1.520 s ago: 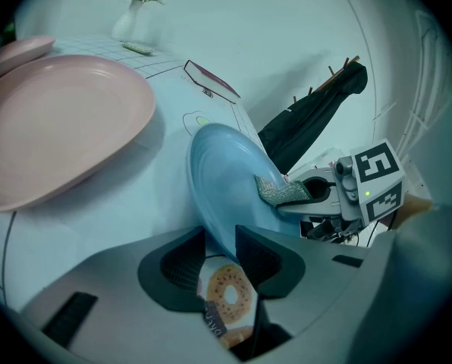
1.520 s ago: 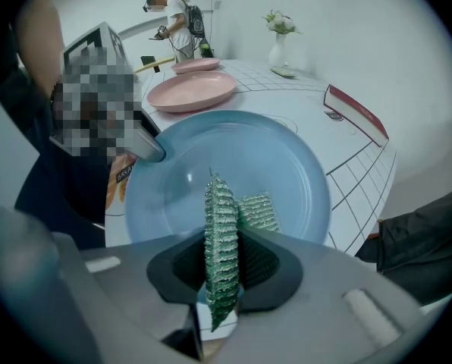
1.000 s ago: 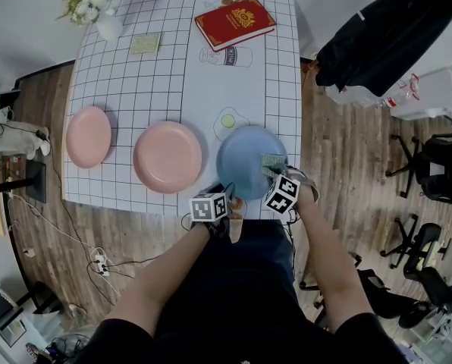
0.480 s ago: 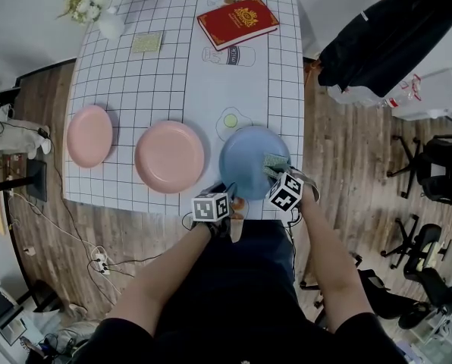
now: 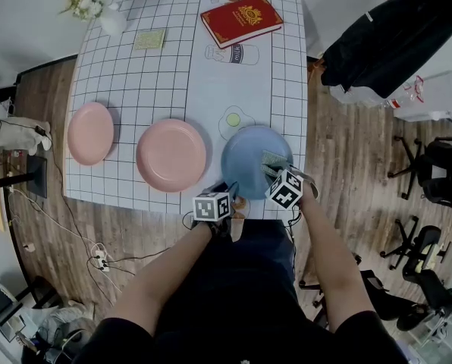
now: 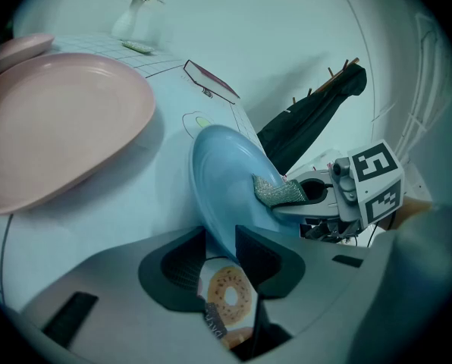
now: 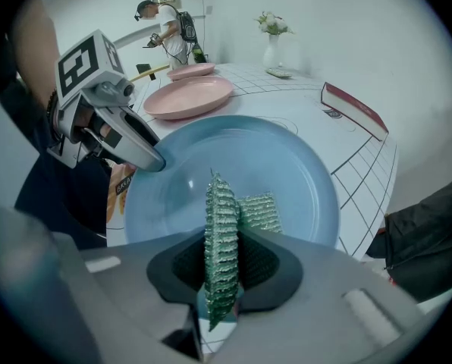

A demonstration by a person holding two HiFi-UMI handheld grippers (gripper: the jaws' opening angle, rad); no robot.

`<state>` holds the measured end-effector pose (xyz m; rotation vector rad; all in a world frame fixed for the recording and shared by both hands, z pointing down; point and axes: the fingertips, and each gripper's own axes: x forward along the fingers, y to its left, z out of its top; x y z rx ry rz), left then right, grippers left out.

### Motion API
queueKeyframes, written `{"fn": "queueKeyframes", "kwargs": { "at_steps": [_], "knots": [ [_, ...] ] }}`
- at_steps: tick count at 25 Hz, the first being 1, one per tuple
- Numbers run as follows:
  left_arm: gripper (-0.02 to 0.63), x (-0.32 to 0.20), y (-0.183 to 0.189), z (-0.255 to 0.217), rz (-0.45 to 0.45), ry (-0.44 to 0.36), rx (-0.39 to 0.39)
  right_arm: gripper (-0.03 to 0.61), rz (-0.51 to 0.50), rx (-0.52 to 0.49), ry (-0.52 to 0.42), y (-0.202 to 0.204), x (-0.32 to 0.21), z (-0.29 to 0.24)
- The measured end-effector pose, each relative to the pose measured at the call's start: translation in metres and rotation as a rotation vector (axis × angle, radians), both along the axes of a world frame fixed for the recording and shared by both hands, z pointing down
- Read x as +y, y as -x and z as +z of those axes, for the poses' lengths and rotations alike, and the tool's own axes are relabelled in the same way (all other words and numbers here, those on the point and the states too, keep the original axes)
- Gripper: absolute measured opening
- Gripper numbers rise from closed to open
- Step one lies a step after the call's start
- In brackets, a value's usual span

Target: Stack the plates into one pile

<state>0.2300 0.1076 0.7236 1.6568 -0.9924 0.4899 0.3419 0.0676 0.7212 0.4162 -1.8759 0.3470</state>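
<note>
A blue plate point(image 5: 250, 158) sits at the table's near right corner. My left gripper point(image 5: 227, 193) is shut on its near rim, which runs edge-on between the jaws point(image 6: 220, 250). My right gripper point(image 5: 276, 171) points steeply down over the plate's right side. It is shut on a green glittery scouring pad point(image 7: 221, 241), which stands on edge between the jaws, with a flap point(image 7: 258, 212) lying on the plate point(image 7: 233, 169). A large pink plate point(image 5: 171, 155) lies left of the blue one. A smaller pink plate point(image 5: 89, 133) lies further left.
A red book point(image 5: 241, 20), a small green card point(image 5: 149, 39) and a vase of flowers point(image 5: 105, 10) stand at the table's far end. The table edge runs just below both grippers. A black coat point(image 5: 393, 36) hangs at the right above wooden floor with office chairs.
My right gripper has rolled slightly over the blue plate. The plates and my left gripper have stayed put.
</note>
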Motion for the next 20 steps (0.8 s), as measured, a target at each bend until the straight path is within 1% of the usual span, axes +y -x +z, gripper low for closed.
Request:
{"fn": "queueKeyframes", "kwargs": {
  "at_steps": [20],
  "knots": [
    [0.109, 0.001, 0.000, 0.000, 0.020, -0.002, 0.003, 0.078, -0.104, -0.071, 0.016, 0.060, 0.002, -0.003]
  ]
}}
